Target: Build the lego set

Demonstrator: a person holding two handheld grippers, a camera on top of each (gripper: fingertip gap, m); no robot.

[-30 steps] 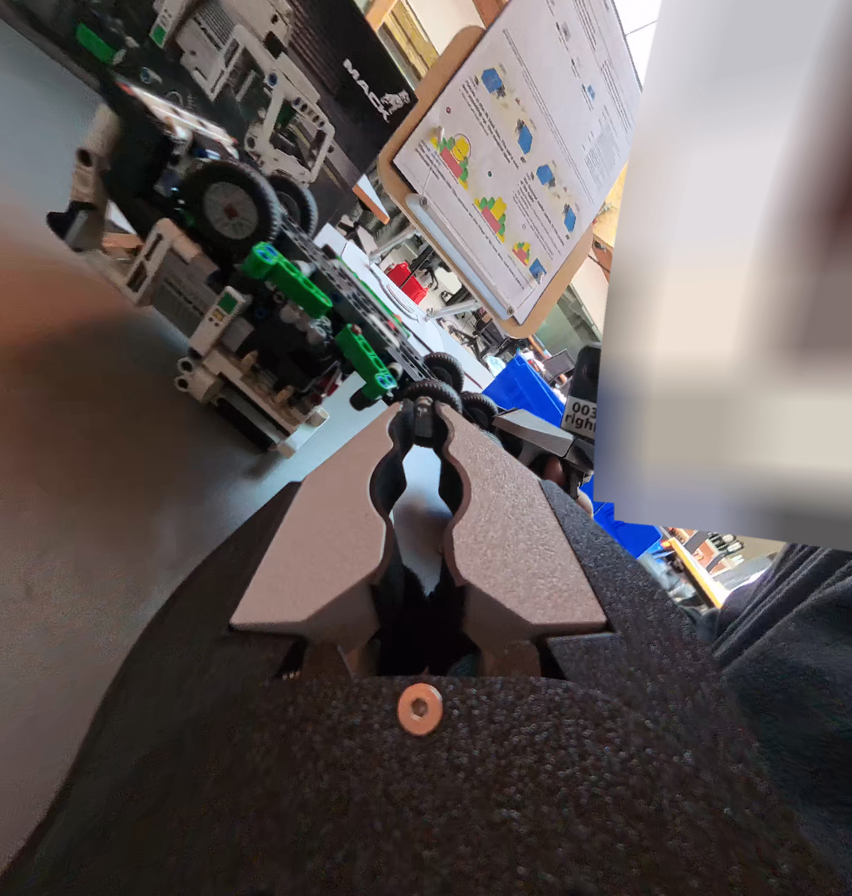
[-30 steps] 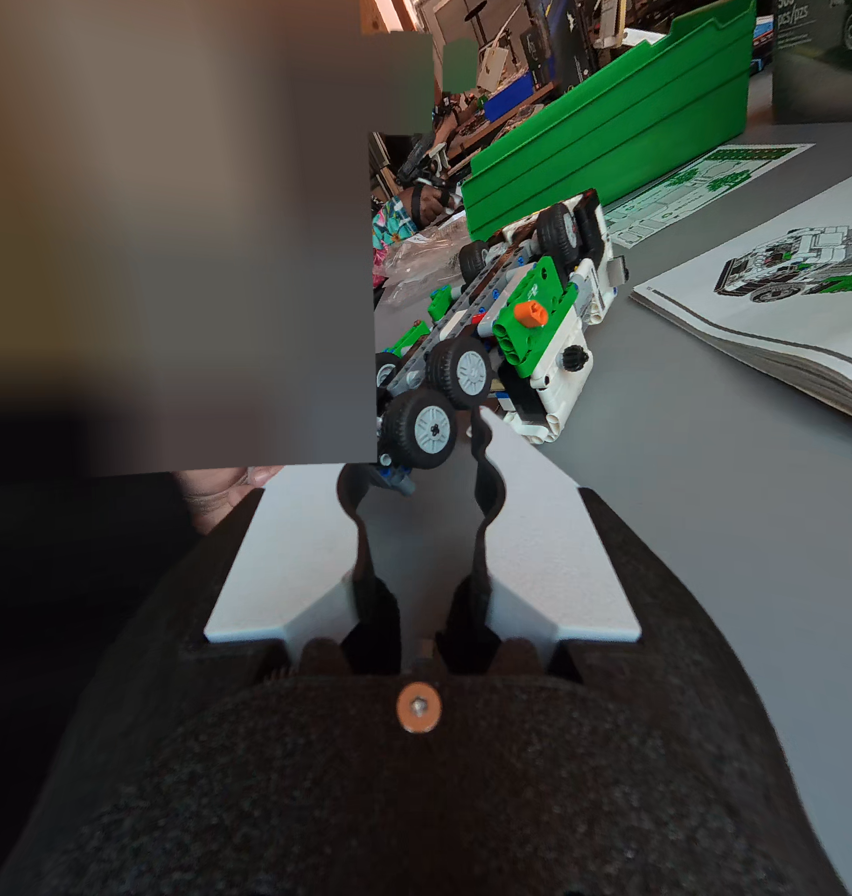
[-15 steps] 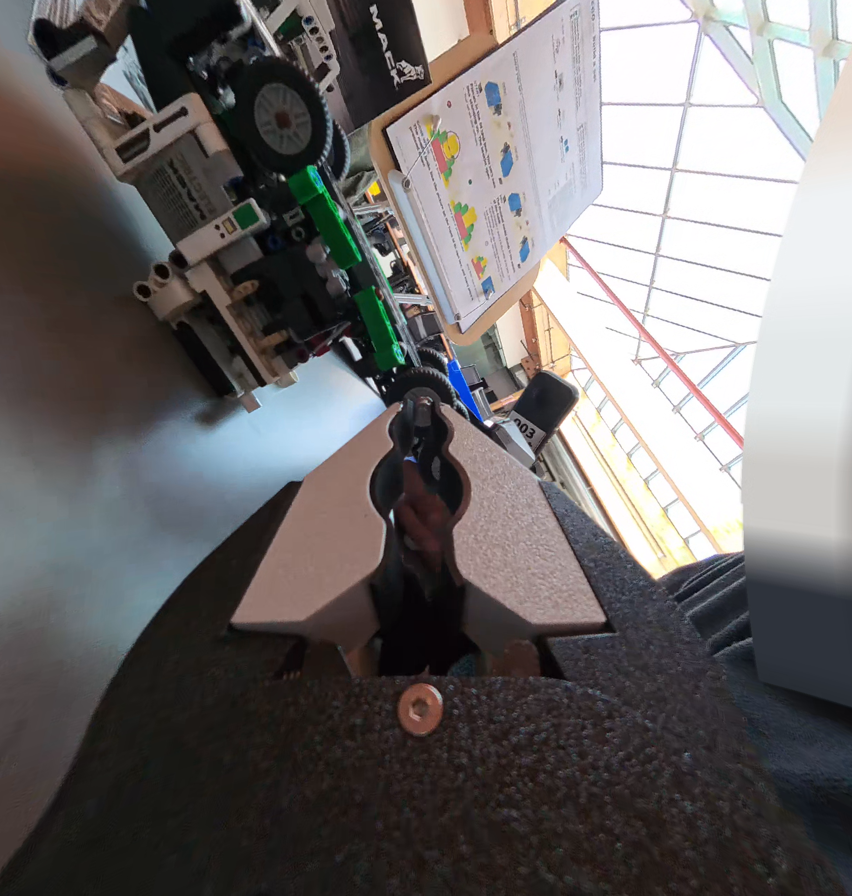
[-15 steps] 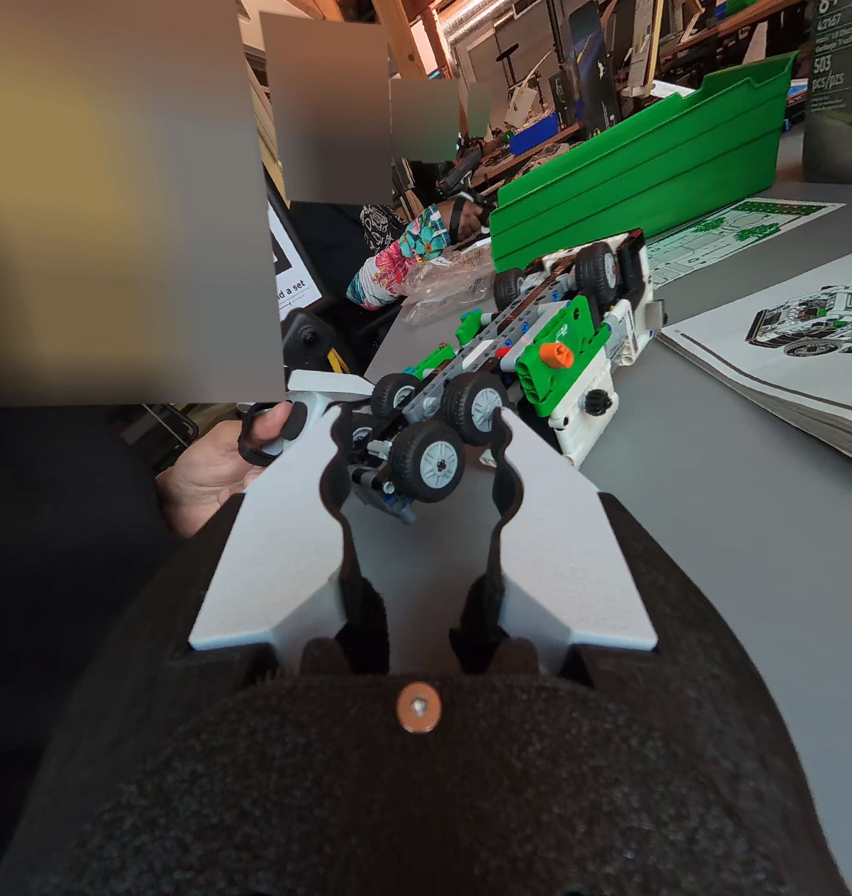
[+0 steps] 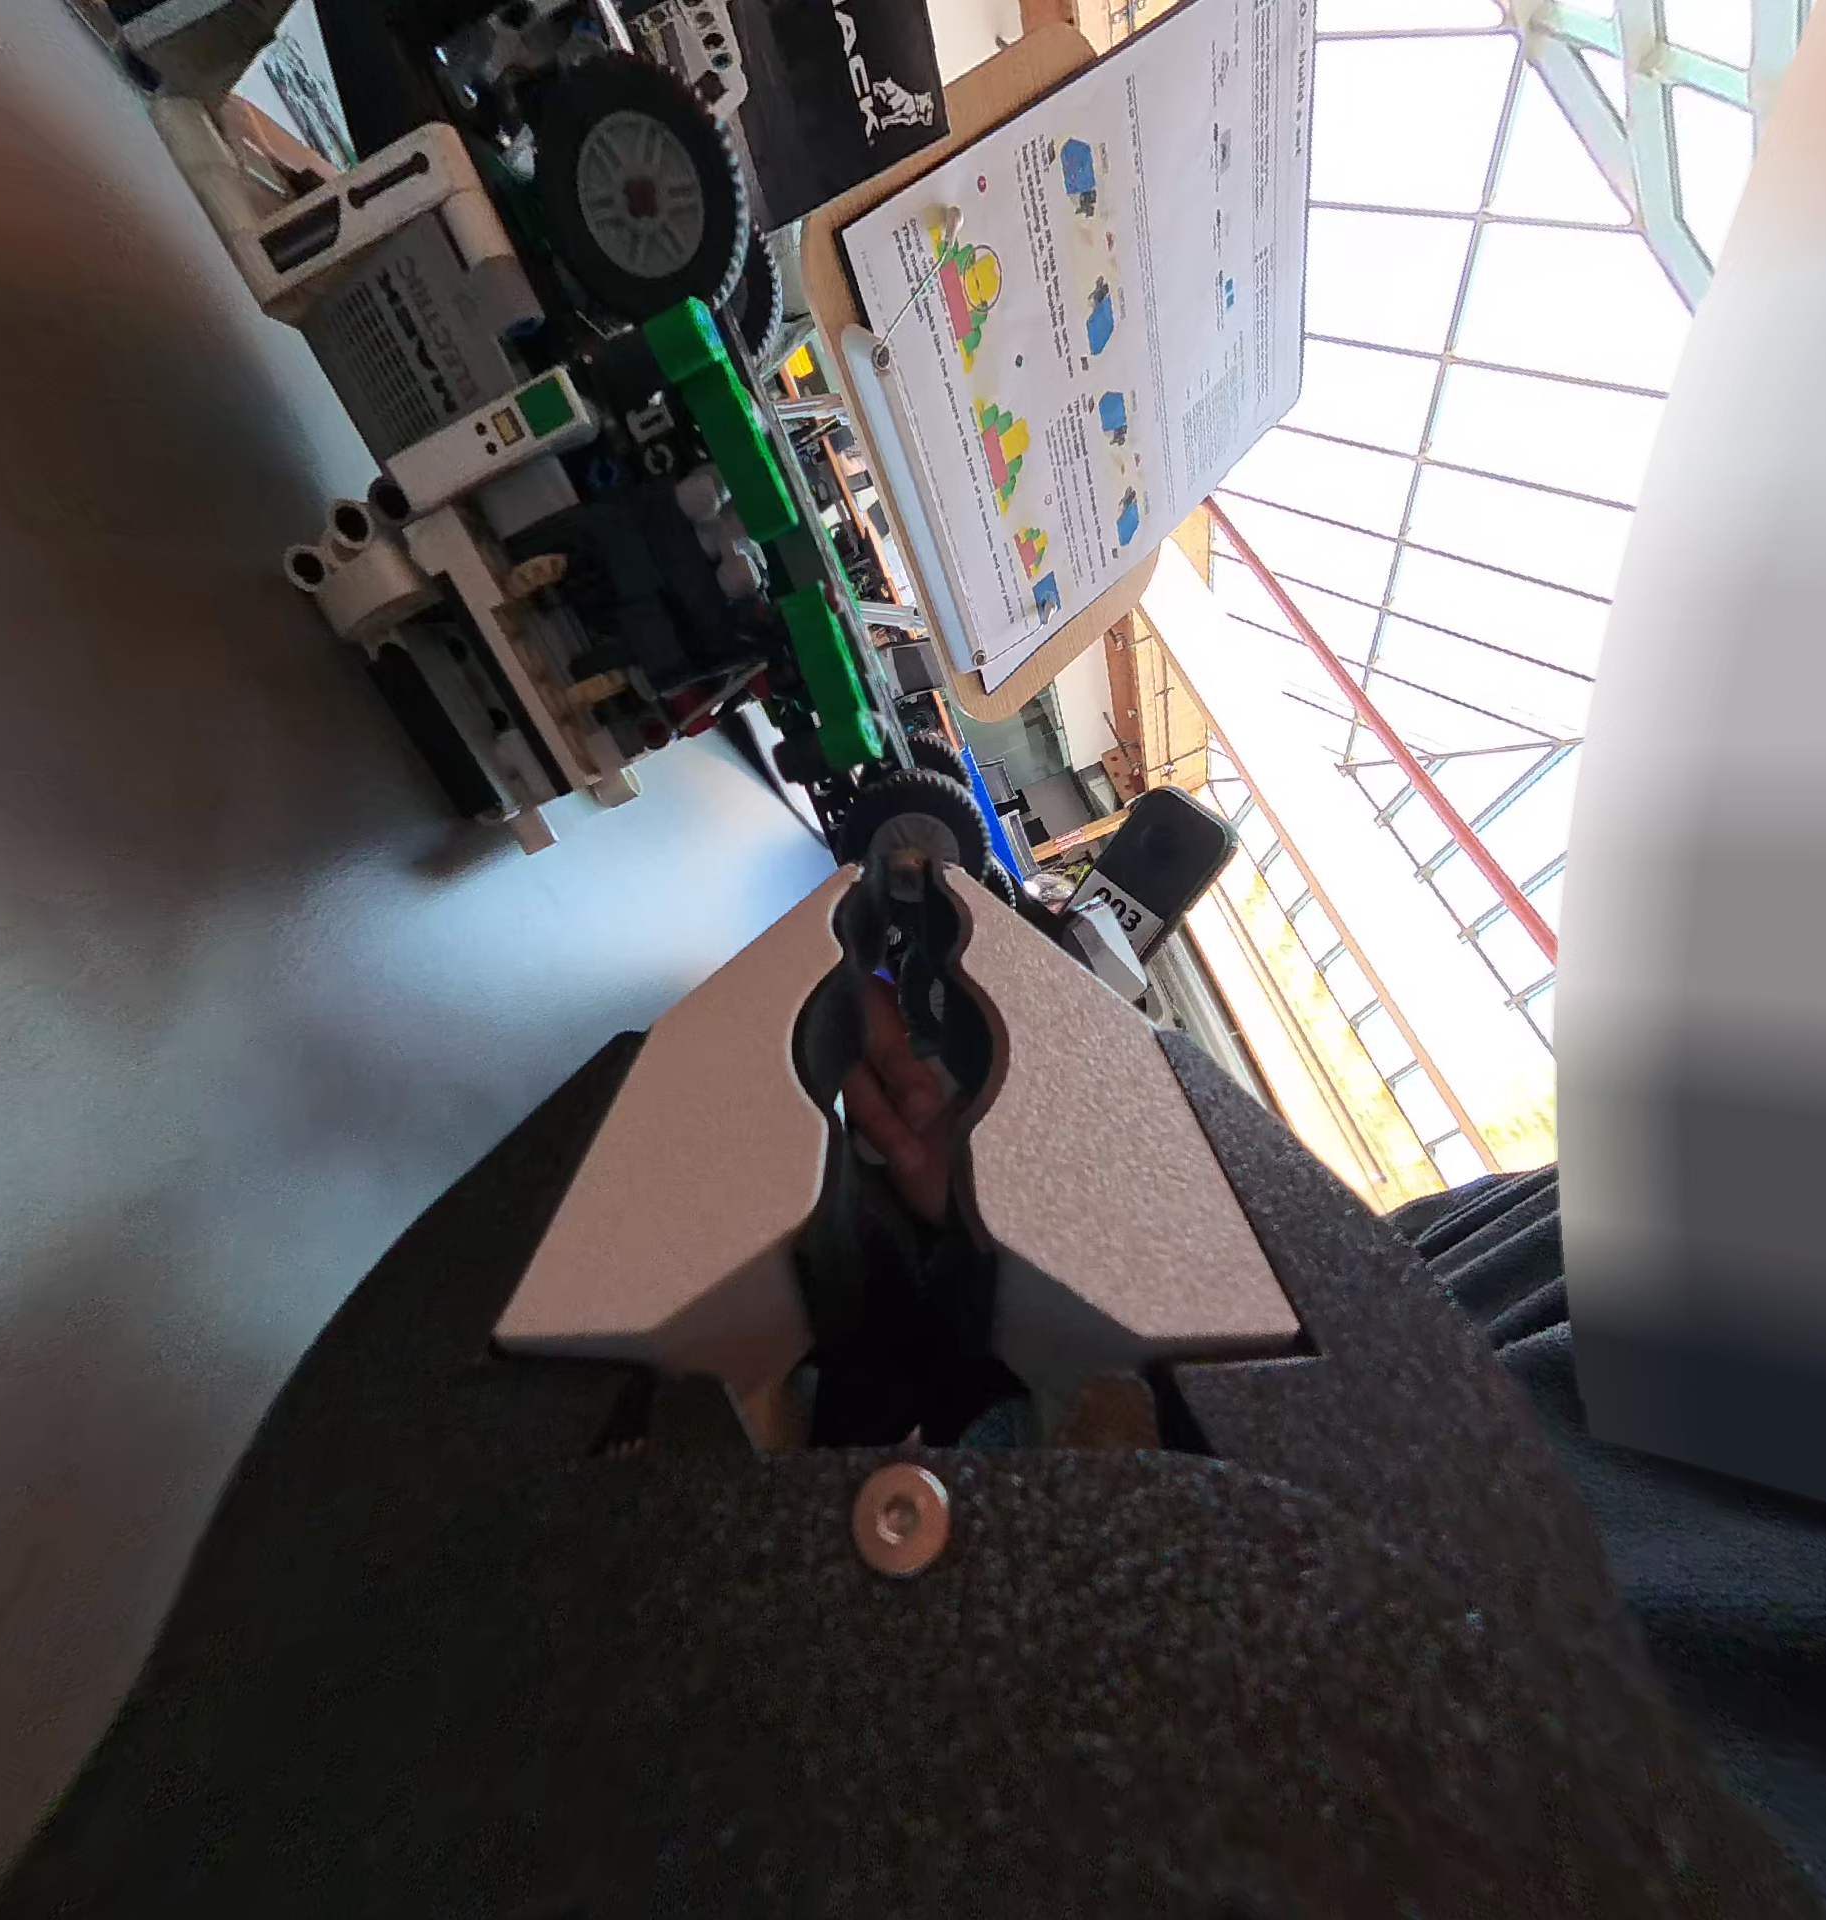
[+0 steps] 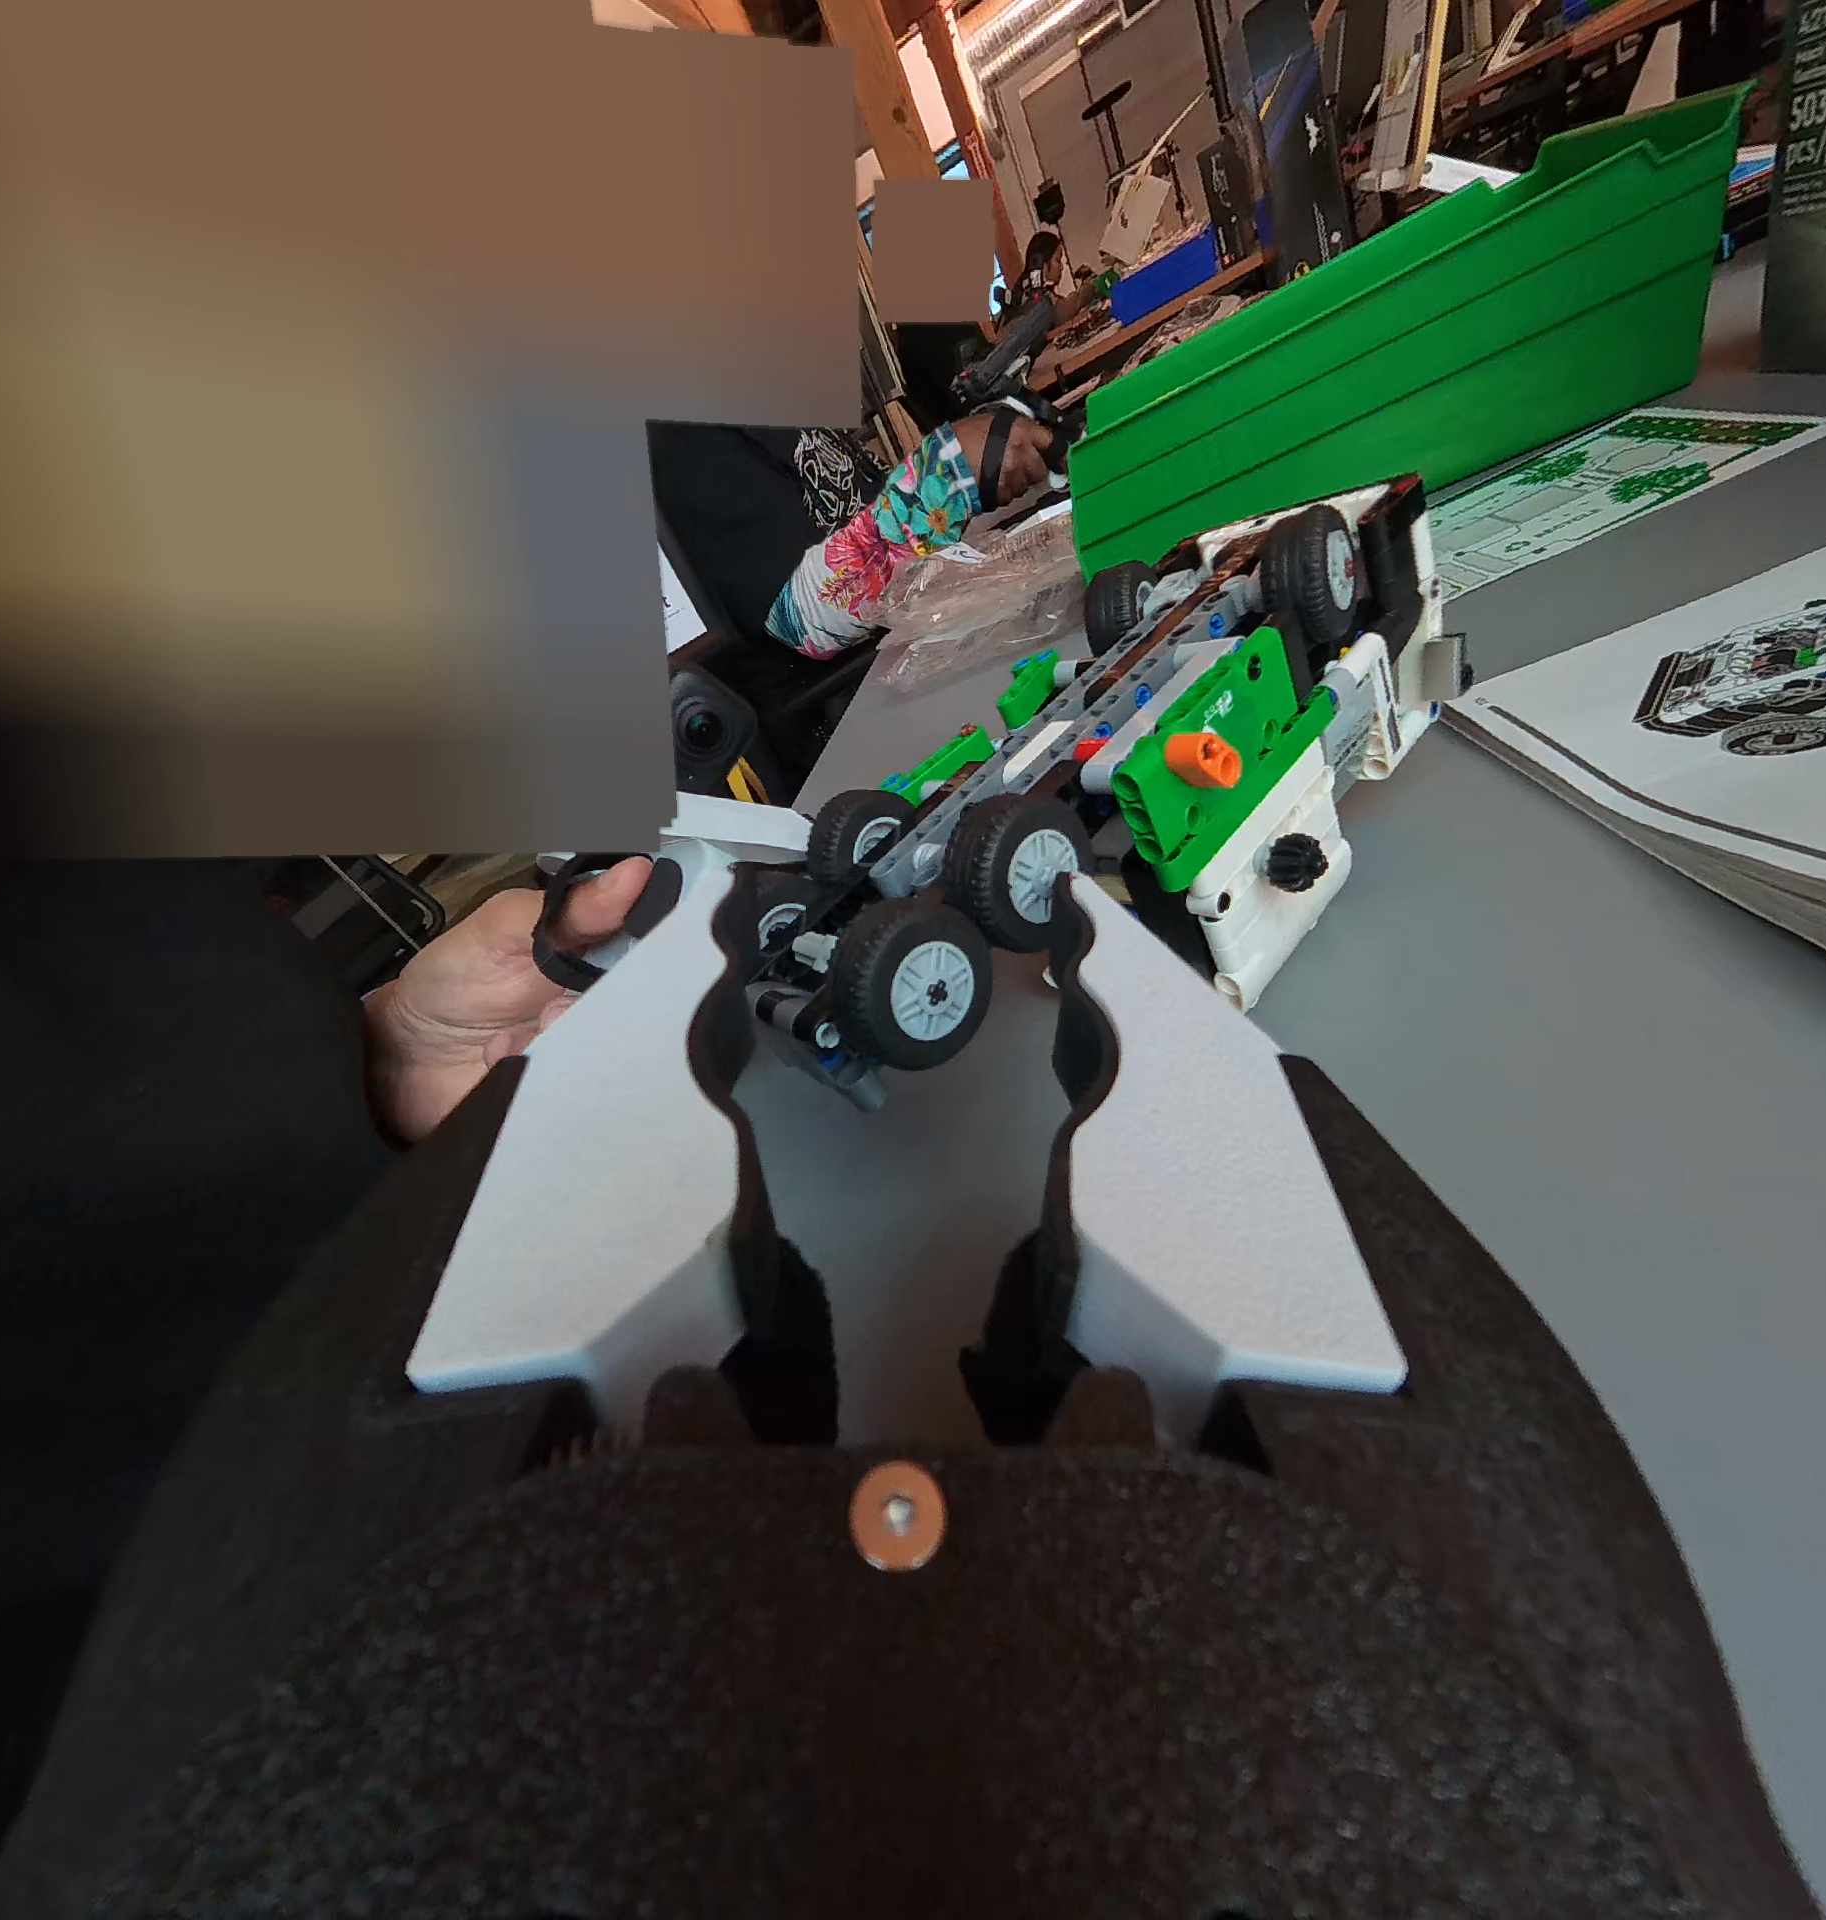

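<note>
A white, green and grey lego truck (image 6: 1200,769) lies tilted on its side on the grey table (image 6: 1511,1143), its wheels facing me. My left gripper (image 5: 904,883) is shut on a small part at the truck's rear end, just below a black rear wheel (image 5: 914,826). The truck (image 5: 576,468) stretches away up and to the left in the left wrist view. My right gripper (image 6: 904,894) is open. Its fingertips stand on either side of the rear wheels, and one wheel (image 6: 930,982) sits between them, untouched. The left gripper's white finger (image 6: 727,821) and the hand (image 6: 473,997) holding it show at the left.
An open instruction booklet (image 6: 1719,748) lies right of the truck, with a sticker sheet (image 6: 1615,468) and a long green bin (image 6: 1408,343) behind it. Clear plastic bags (image 6: 971,613) lie at the back left. A clipboard with a sheet (image 5: 1075,343) and a black box (image 5: 836,94) stand beyond. My right fingertips sit around 6 cm from my left ones.
My right gripper has opened wider and come up to the truck's rear wheels. The left gripper stays shut on the rear end and has tilted, so the truck looks larger and more upright.
</note>
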